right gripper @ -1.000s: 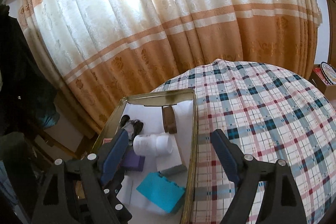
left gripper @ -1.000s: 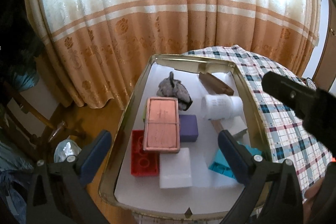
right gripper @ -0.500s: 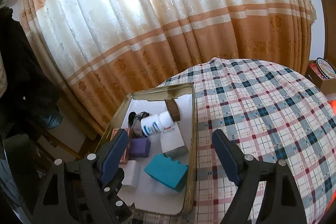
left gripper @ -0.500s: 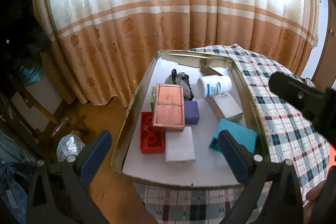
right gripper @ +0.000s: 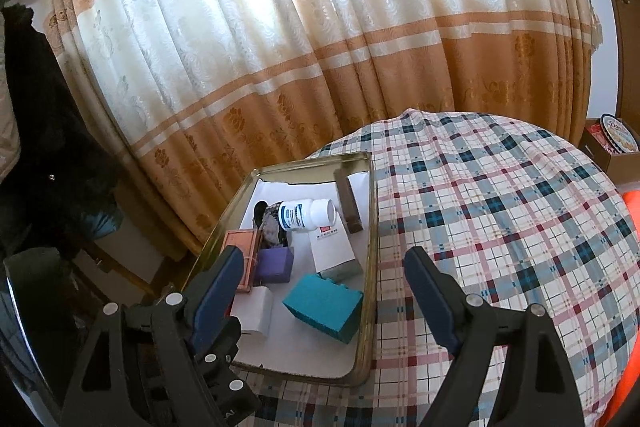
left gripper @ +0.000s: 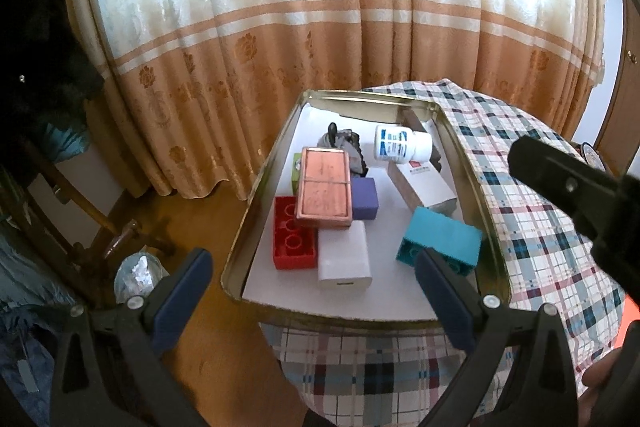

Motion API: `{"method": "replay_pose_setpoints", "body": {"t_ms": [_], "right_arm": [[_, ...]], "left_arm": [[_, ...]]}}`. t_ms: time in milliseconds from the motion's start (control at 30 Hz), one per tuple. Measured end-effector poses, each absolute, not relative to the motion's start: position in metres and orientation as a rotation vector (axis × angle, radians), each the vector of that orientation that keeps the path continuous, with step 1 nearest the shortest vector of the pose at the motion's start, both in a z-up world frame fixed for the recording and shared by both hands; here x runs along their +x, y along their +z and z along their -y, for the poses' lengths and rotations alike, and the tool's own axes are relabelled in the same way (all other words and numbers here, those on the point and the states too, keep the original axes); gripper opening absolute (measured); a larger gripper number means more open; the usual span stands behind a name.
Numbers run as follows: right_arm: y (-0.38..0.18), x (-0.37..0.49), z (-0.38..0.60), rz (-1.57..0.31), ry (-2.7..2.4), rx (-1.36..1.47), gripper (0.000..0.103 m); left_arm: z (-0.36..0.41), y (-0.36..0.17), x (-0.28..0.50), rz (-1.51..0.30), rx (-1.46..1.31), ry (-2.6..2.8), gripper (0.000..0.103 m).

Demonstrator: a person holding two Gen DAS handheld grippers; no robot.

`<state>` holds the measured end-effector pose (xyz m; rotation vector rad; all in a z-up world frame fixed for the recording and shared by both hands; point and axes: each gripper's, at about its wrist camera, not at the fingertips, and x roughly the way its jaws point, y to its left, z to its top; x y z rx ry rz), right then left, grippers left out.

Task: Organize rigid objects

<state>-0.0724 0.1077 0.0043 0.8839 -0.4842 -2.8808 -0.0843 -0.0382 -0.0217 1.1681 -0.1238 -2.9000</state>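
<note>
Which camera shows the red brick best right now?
Left wrist: the red brick lies in plain sight in the tray, partly under the copper box. In the right wrist view, the left gripper's finger hides it.

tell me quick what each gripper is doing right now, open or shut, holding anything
Left gripper: open, holding nothing, above the near end of the tray.
Right gripper: open, holding nothing.
</note>
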Motion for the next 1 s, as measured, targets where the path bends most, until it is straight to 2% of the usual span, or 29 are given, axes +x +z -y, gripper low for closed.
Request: {"method": "replay_pose_setpoints", "body": {"t_ms": [1000], "right_arm": [[0.018,-0.026,-0.102,0.401,-3.001,0.722,0.085]], "left_arm": [[0.05,0.002,-0.041,0.011,0.976,-2.984,0.102]]}}
